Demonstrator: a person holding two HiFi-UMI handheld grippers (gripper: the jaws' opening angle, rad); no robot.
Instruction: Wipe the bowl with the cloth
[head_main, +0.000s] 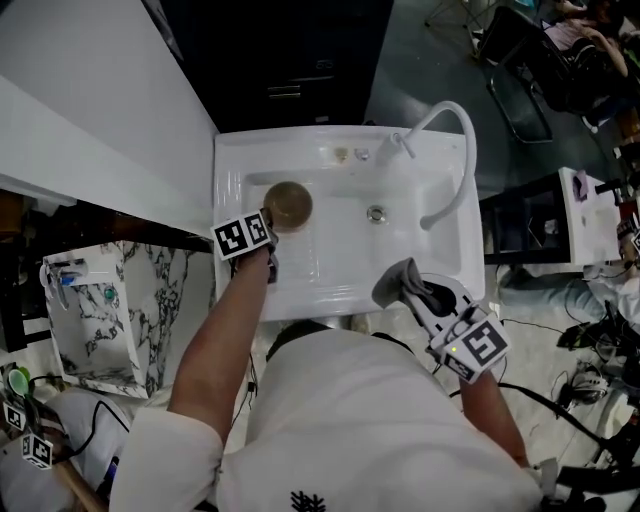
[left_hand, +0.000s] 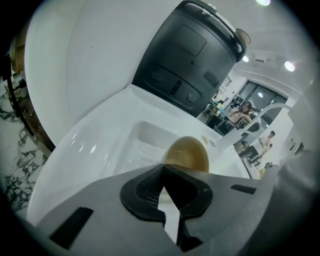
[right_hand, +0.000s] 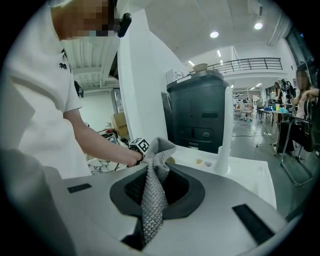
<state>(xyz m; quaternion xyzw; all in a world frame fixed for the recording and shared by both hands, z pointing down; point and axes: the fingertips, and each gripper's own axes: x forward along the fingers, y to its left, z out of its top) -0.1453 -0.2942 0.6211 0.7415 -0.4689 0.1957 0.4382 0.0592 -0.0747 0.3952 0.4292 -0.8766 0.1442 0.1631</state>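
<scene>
A brown bowl (head_main: 288, 204) sits in the left part of the white sink (head_main: 330, 285). My left gripper (head_main: 270, 230) reaches in from the near side, and its jaws are shut on the bowl's near rim. In the left gripper view the bowl (left_hand: 190, 152) rises just past the closed tips of the left gripper (left_hand: 164, 166). My right gripper (head_main: 415, 292) hovers over the sink's front right edge, shut on a grey textured cloth (head_main: 395, 283). In the right gripper view the cloth (right_hand: 159, 150) sticks up from between the pads of the right gripper (right_hand: 152, 172) and hangs down behind them.
A curved white faucet (head_main: 450, 150) stands at the sink's back right, with the drain (head_main: 376, 213) in the basin's middle. A dark appliance (left_hand: 190, 55) stands behind the sink. A marbled box (head_main: 120, 300) is on the floor to the left. Cables lie at the right.
</scene>
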